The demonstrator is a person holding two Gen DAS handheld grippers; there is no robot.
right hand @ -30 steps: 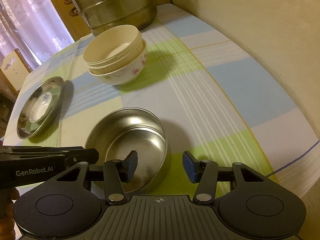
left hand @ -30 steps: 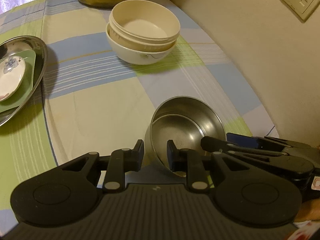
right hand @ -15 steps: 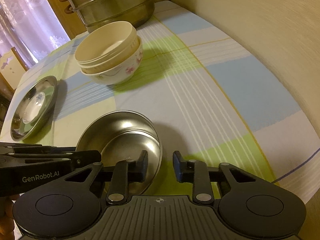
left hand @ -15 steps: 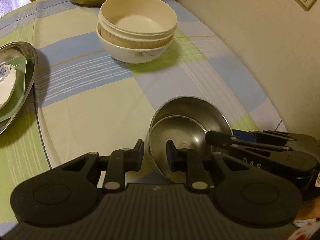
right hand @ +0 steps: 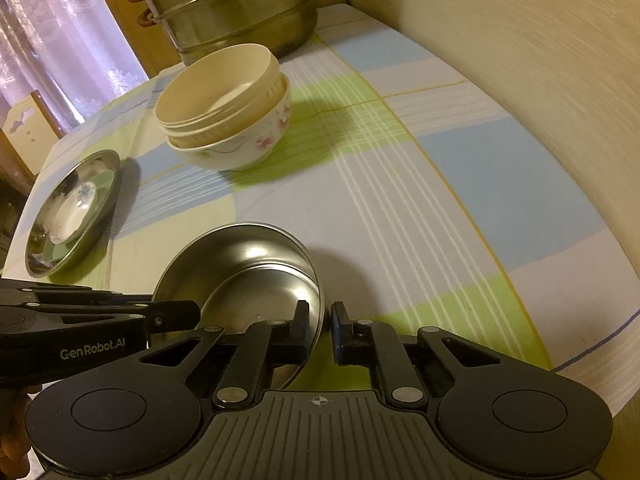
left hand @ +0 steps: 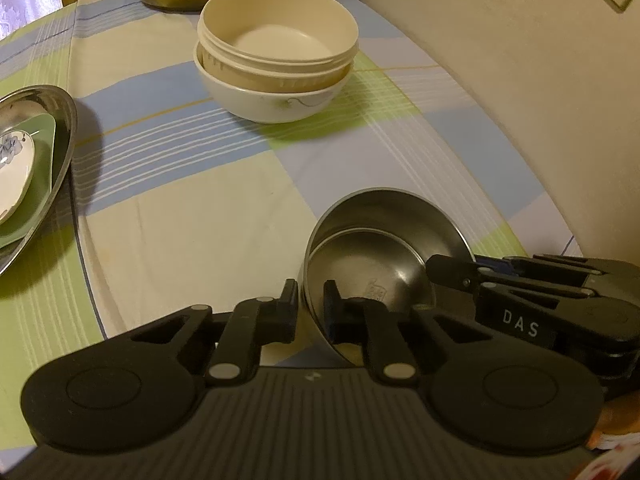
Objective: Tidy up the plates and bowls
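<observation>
Pinching steel bowls, both grippers

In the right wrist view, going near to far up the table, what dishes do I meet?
Nested steel bowls → stacked cream and floral bowls → tiered steamer pot. The steel plate lies off to the left, so I leave it out.

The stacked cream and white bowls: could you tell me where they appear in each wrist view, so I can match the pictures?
Left wrist view: the stacked bowls sit top centre, beyond the steel bowls.
Right wrist view: the stack sits upper left of centre, in front of the steamer pot.
Shared landmark: the steel bowls, gripped at the rim on opposite sides.
</observation>
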